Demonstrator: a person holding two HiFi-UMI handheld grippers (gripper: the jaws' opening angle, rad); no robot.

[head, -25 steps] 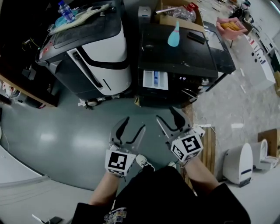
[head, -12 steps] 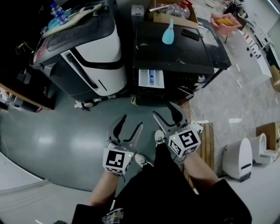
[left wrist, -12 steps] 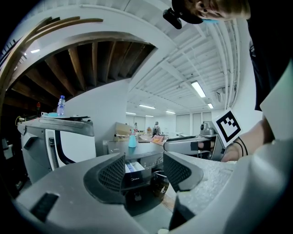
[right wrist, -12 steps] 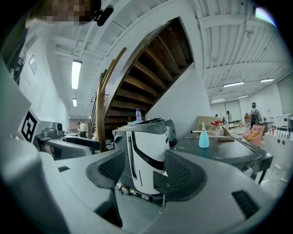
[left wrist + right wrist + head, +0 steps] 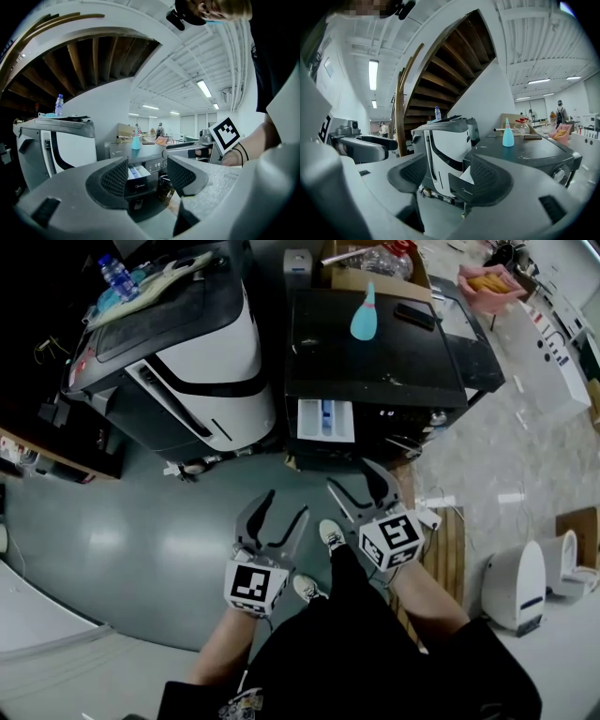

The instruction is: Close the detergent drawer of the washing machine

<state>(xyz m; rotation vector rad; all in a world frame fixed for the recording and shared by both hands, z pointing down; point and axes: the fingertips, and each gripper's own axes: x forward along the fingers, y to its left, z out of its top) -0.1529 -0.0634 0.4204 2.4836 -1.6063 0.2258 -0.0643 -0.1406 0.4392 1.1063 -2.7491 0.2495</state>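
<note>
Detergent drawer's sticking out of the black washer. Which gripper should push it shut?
Probably the right gripper: in the head view its tips sit nearest the open detergent drawer, almost straight below it. Its jaws are opening, with nothing held. The left gripper hangs further back and off to the side.

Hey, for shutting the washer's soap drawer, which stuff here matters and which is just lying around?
For the job: pulled-out white detergent drawer with blue insert; black washing machine; left gripper, open and empty; right gripper, jaws opening, nothing between them.
Lying about: turquoise plastic bottle; flat black device; clear water bottle; brown cardboard box; white-and-black machine alongside.
</note>
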